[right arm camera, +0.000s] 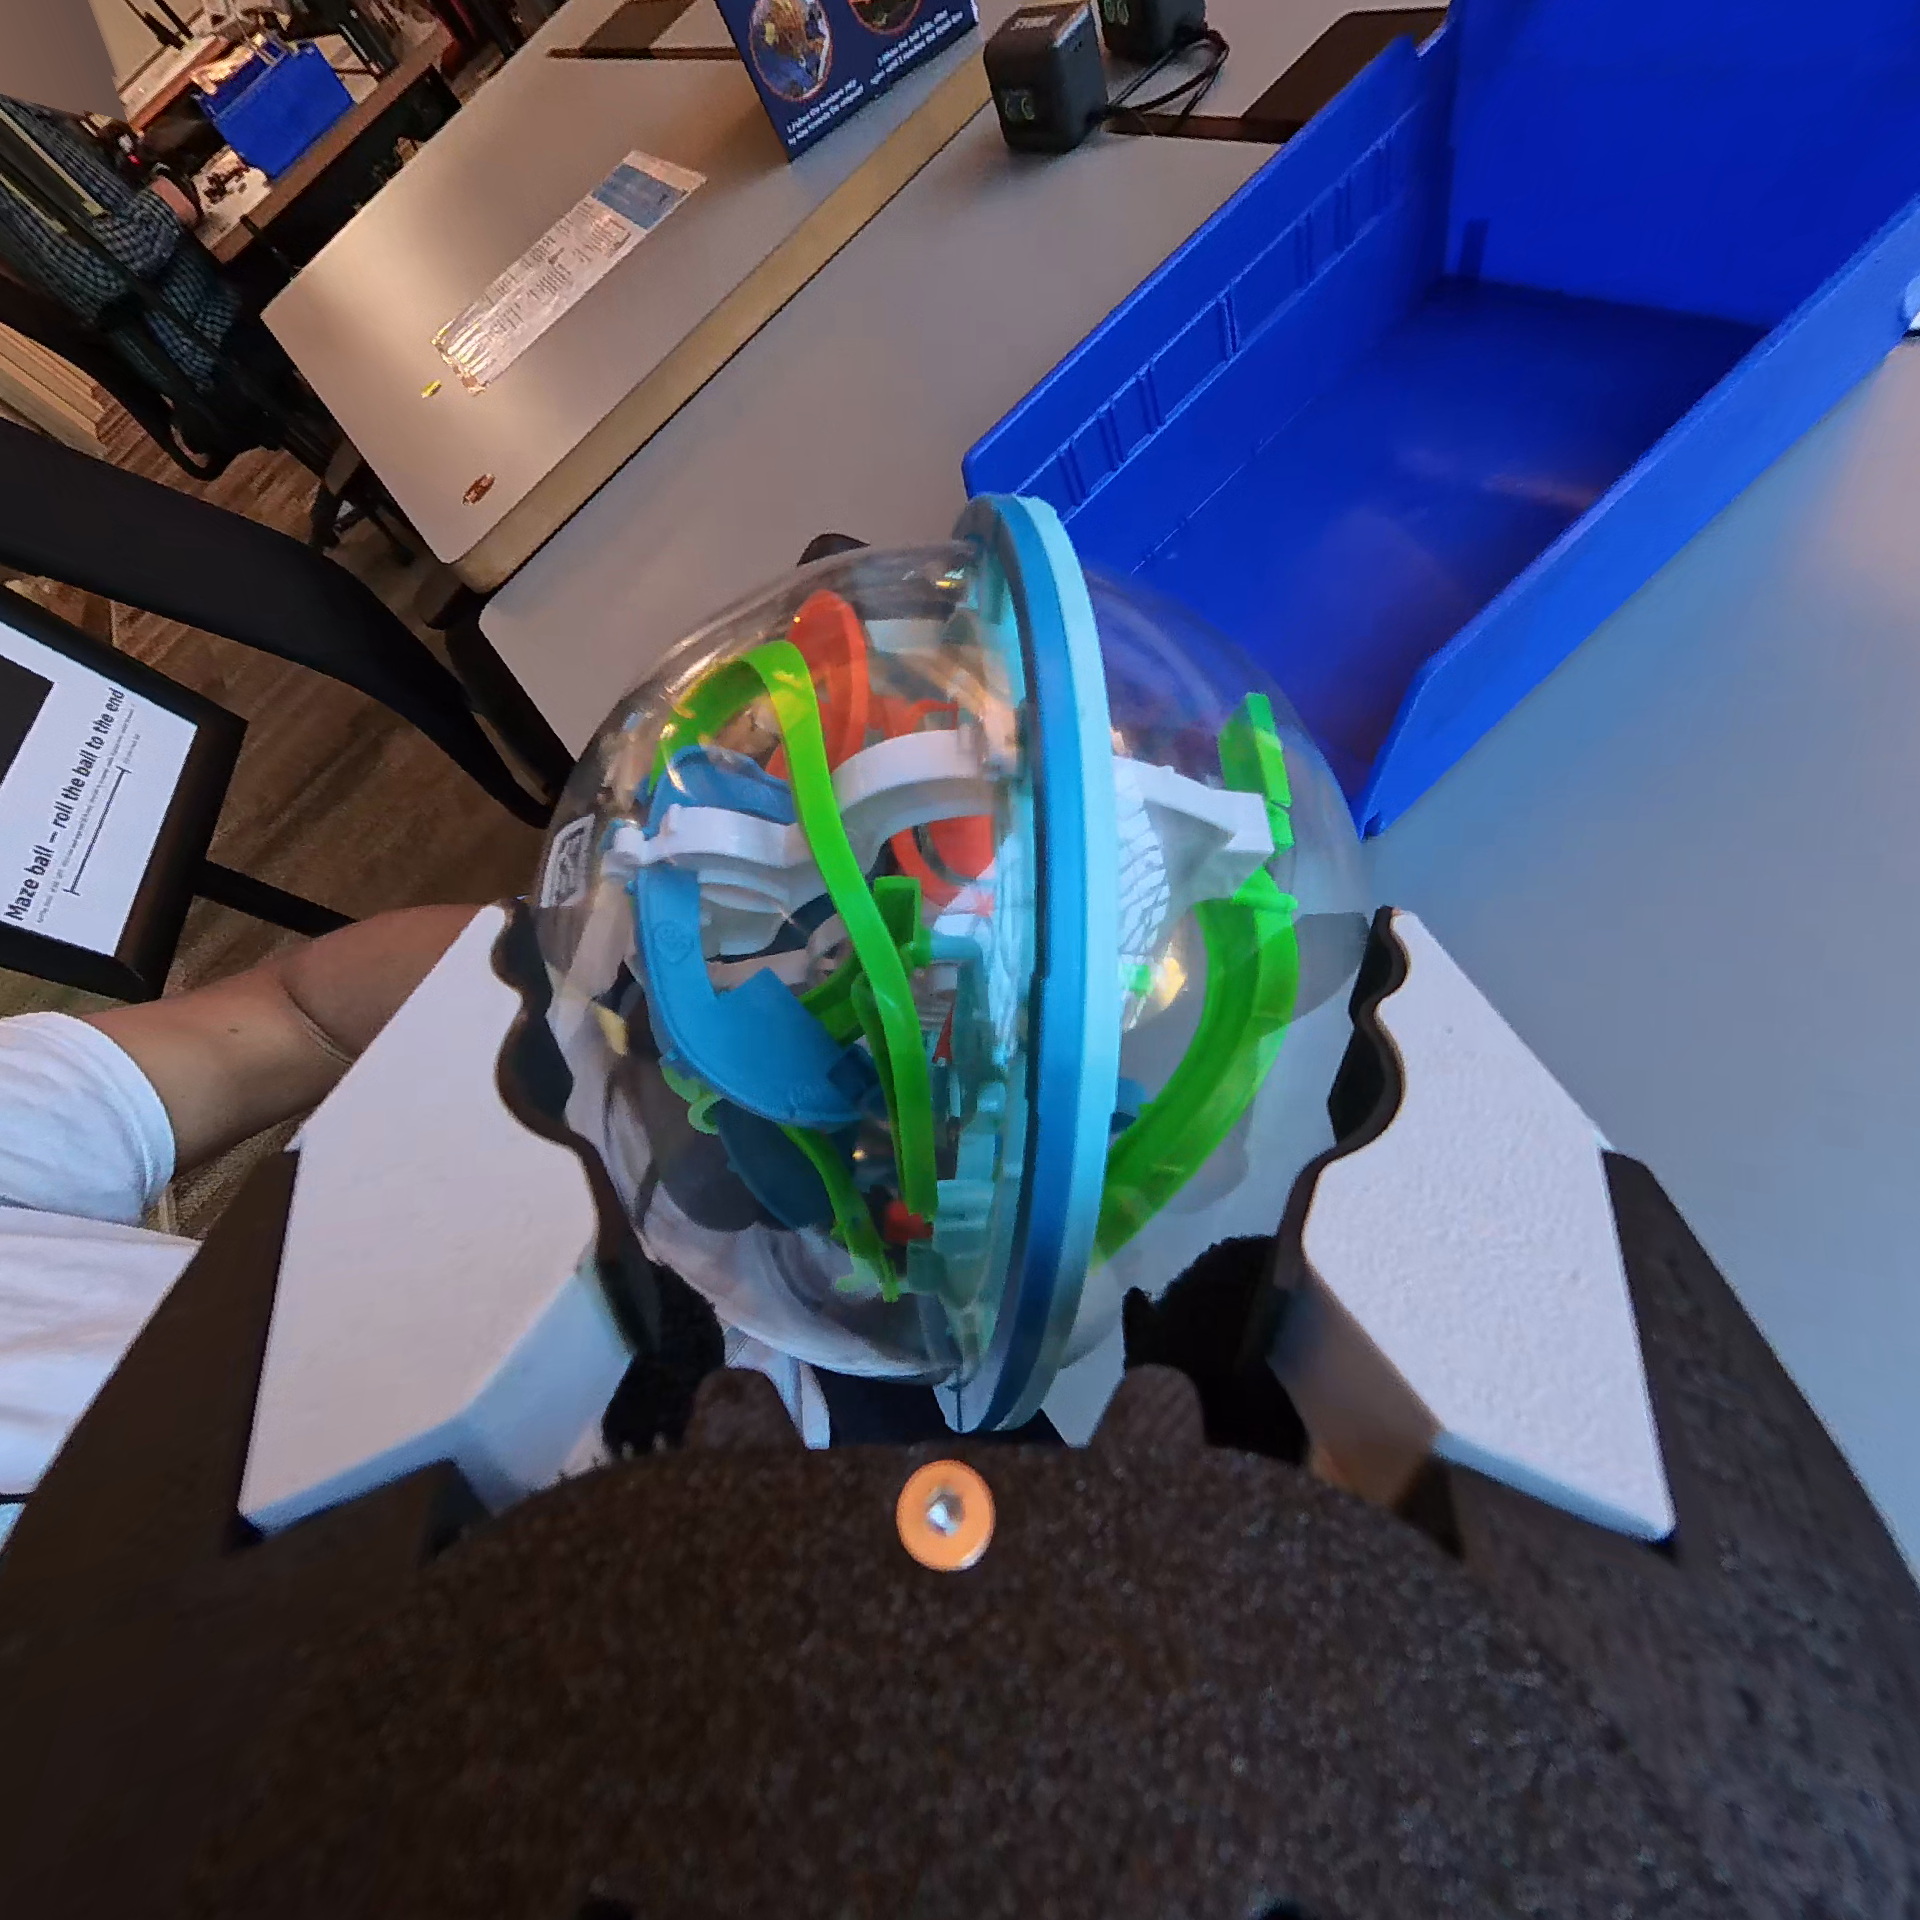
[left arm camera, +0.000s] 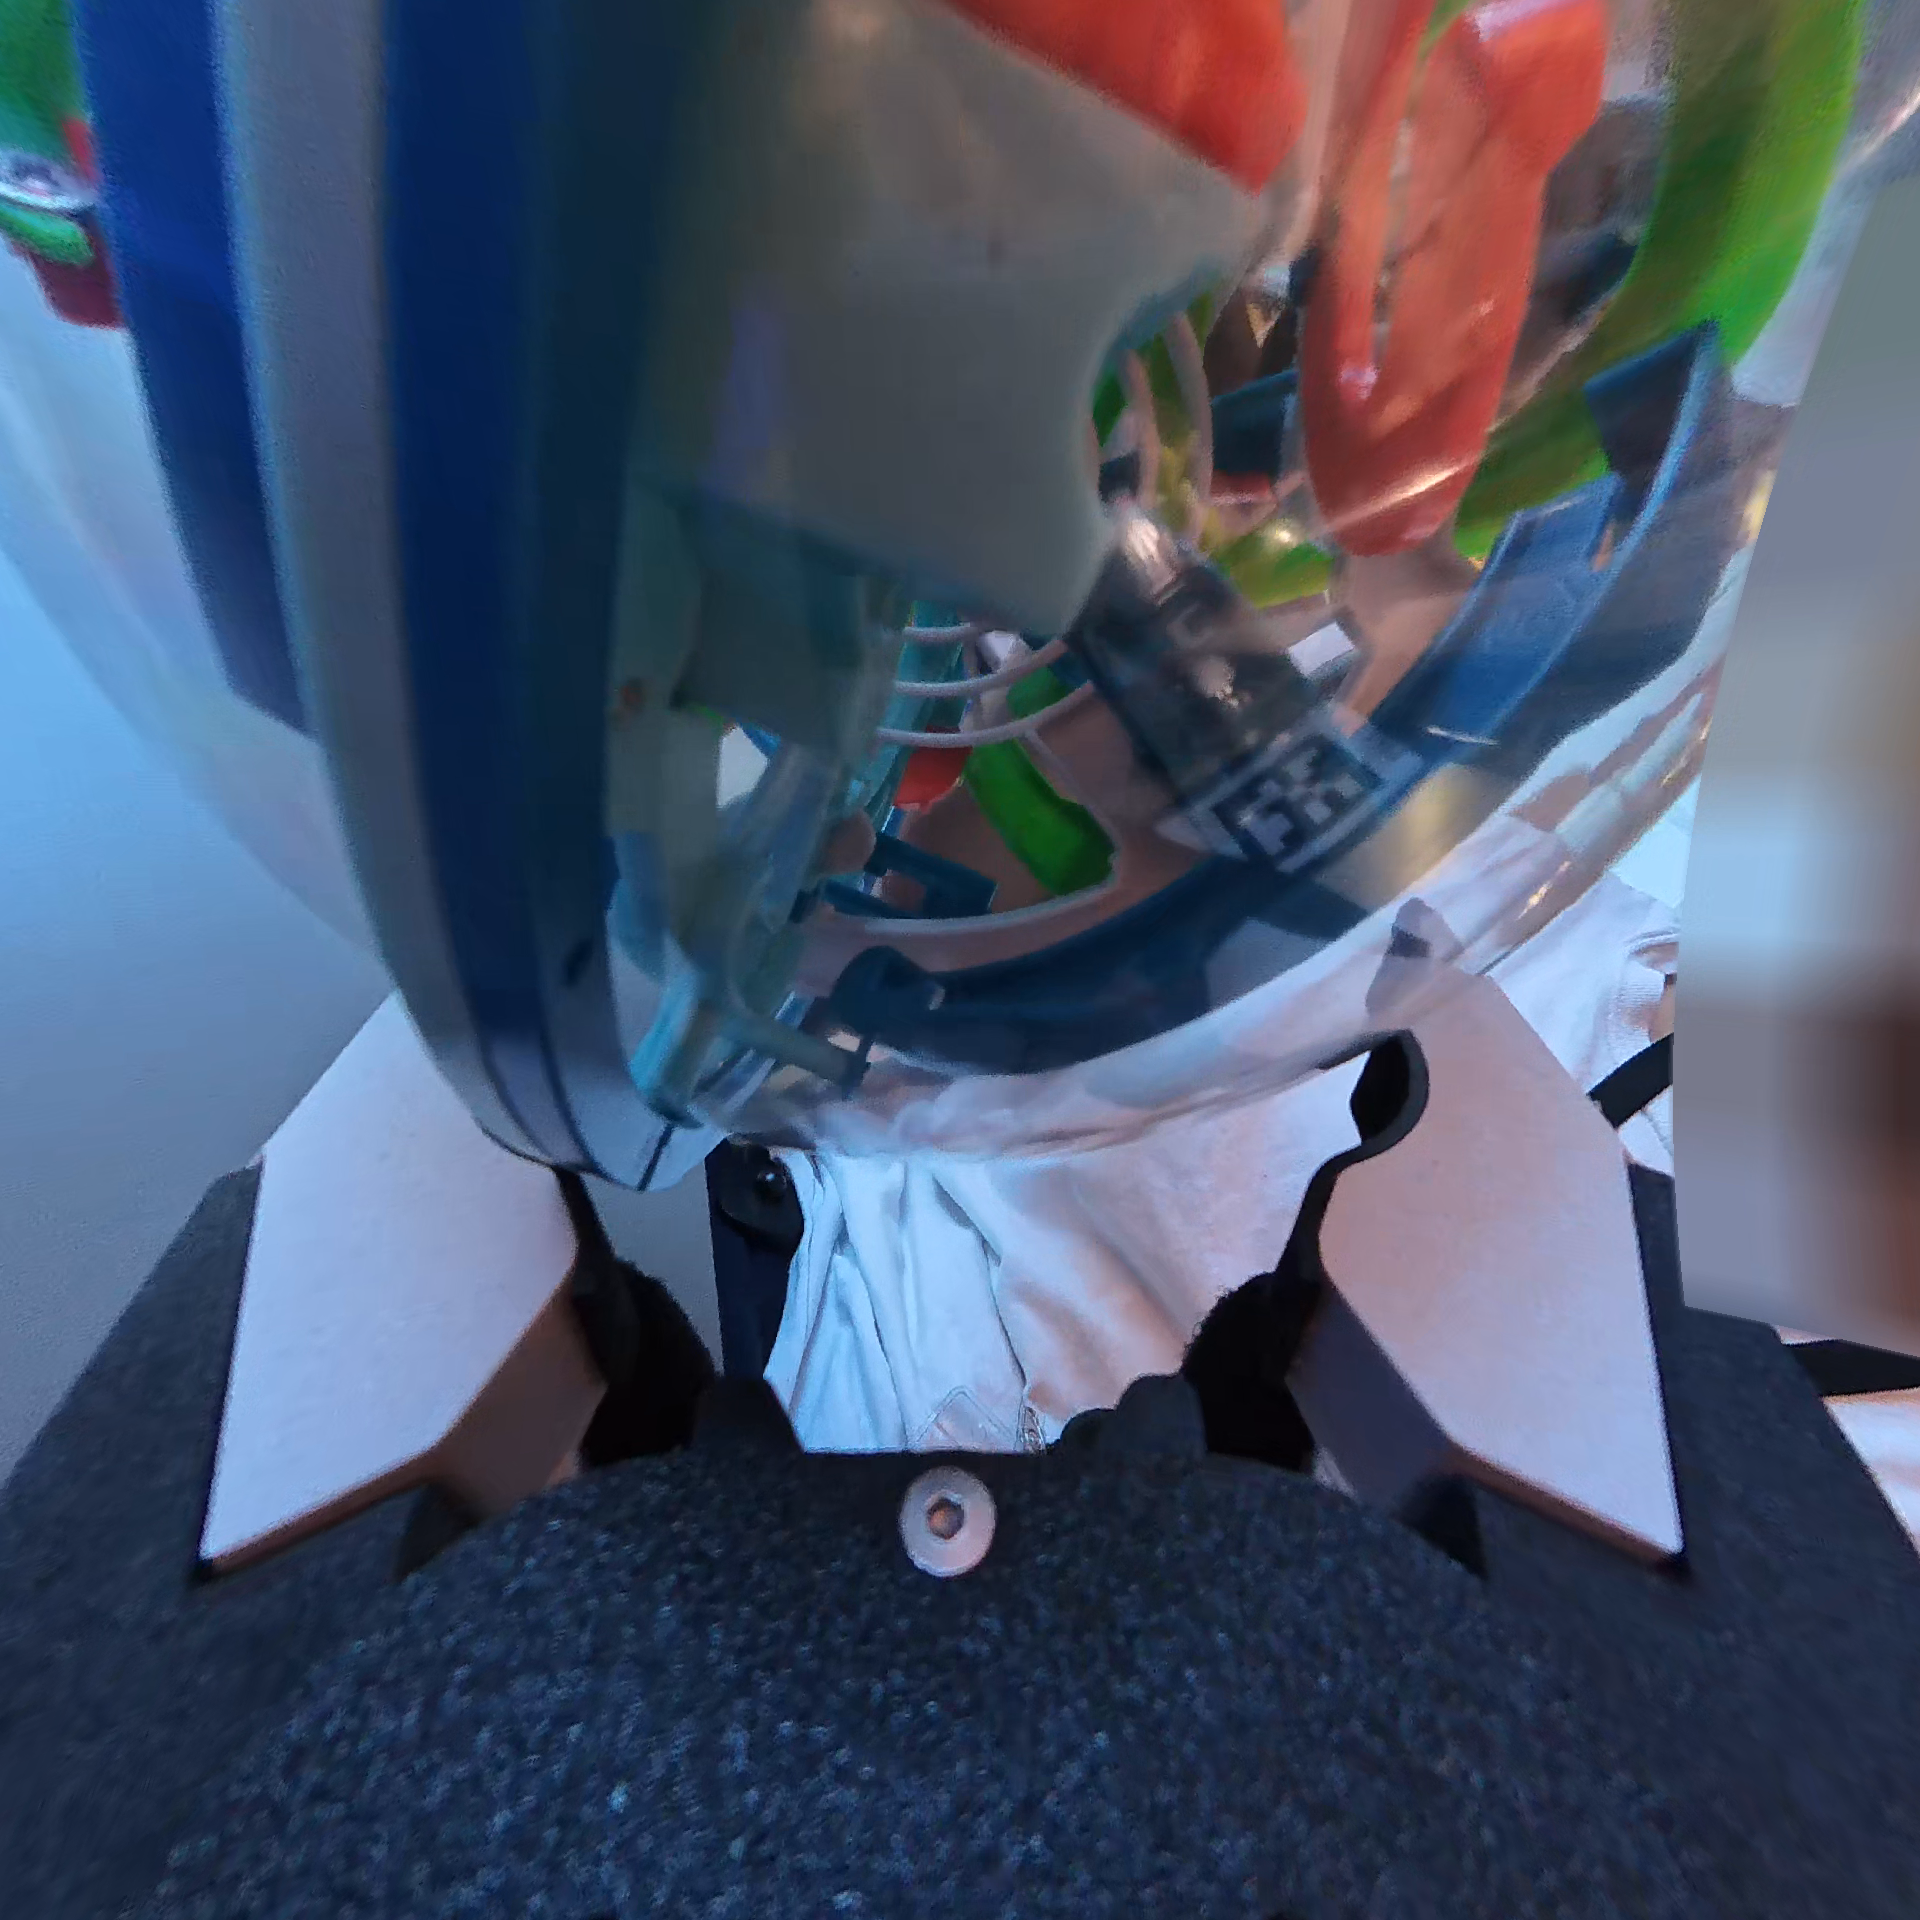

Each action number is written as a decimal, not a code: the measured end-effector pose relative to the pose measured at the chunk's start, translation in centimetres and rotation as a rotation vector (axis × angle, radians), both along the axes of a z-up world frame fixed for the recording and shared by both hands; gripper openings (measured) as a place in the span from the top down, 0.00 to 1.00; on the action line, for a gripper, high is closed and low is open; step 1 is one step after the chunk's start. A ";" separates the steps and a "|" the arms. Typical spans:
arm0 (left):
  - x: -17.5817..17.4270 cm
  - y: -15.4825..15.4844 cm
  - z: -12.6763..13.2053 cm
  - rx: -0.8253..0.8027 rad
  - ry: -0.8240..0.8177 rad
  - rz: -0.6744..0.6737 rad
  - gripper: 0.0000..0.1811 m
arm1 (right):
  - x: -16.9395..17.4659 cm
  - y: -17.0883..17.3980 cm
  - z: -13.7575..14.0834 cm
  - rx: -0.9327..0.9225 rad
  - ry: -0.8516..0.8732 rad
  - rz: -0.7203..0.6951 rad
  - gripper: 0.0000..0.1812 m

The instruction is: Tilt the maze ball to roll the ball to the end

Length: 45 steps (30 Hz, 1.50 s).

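While right gripper [right arm camera: 951, 1101] clamps maze ball [right arm camera: 831, 935] | left gripper [left arm camera: 987, 1122] open, touching it

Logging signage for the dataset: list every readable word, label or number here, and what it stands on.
I don't quote writing; these things bear it:
White page on a black-framed screen, left: large print, legible.
Printed sheet on the far table: too small.
Blue standing card: too small.
Maze ball: square code sticker, no words.
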<state>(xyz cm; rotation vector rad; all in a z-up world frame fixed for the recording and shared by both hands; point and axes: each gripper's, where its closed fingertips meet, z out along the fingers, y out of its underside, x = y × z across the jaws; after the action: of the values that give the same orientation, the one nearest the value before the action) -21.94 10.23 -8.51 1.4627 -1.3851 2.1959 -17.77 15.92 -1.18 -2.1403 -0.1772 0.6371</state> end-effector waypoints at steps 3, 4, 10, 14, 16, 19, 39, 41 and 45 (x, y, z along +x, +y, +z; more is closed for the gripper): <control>0.0 0.0 0.1 -0.011 -0.003 -0.003 0.14 | 0.0 0.1 0.0 -0.012 -0.004 -0.004 0.18; 0.0 0.0 0.1 -0.016 -0.006 -0.003 0.14 | 0.0 0.1 0.1 -0.018 -0.008 -0.004 0.18; 0.3 -0.1 0.6 -0.045 -0.032 0.004 0.14 | 0.0 0.4 0.6 -0.034 -0.034 0.004 0.18; 0.2 -0.2 0.6 -0.044 -0.032 0.004 0.14 | -0.1 0.3 0.5 -0.038 -0.037 0.009 0.18; 0.3 -0.2 0.7 -0.059 -0.034 0.006 0.14 | -0.1 0.5 0.6 -0.040 -0.035 0.007 0.18; 0.5 -0.1 1.0 -0.083 -0.039 0.011 0.15 | 0.0 1.0 0.8 -0.043 -0.040 0.016 0.18; 0.3 0.7 0.8 -0.024 -0.031 0.052 0.14 | -0.2 1.4 1.0 0.017 -0.022 0.036 0.18; 0.3 0.8 0.8 -0.012 -0.032 0.057 0.14 | -0.3 1.5 1.0 0.027 -0.022 0.040 0.18; 0.2 1.1 0.7 0.009 -0.028 0.065 0.15 | -0.4 1.6 1.0 0.044 -0.020 0.047 0.18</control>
<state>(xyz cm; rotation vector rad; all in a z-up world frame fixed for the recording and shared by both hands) -21.75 11.36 -7.81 1.5064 -1.3761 2.2605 -18.18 17.53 -0.15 -2.1065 -0.2507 0.6331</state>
